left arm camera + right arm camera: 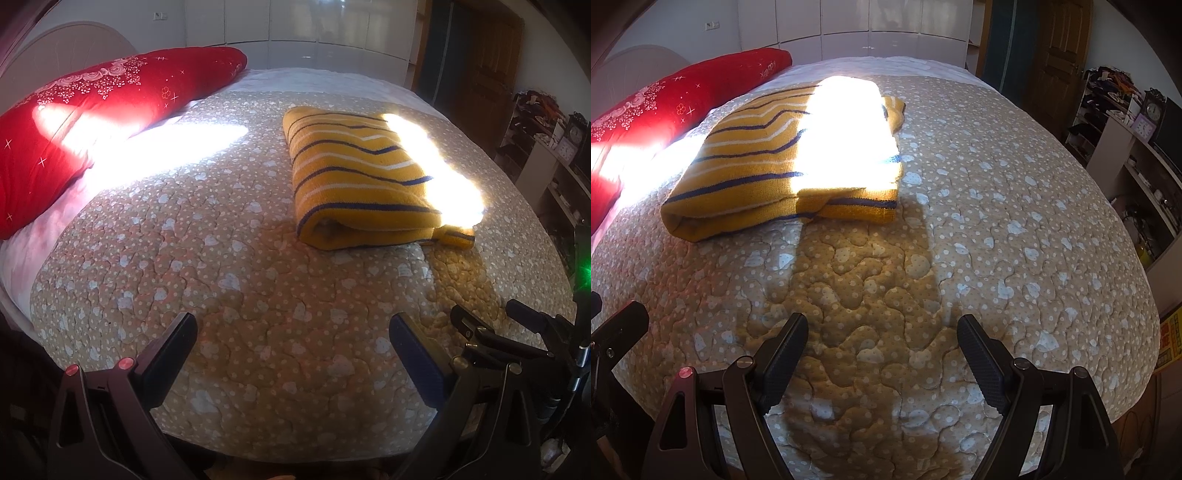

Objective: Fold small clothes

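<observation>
A dotted quilt covers the bed, red pillow at ten o'clock. The folded striped sweater lies at one o'clock, well beyond the left gripper; both it and the right gripper gape, empty.

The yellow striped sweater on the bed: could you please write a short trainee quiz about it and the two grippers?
1. True or false: the yellow striped sweater lies folded on the quilt.
2. Which describes the left gripper and the right gripper? A) both shut on the sweater B) both with jaws open, holding nothing C) only the left one holds cloth
3. Fill in: the long cushion beside the sweater, the red pillow, has the colour ____.

Key: 1 true; 2 B; 3 red.
</observation>
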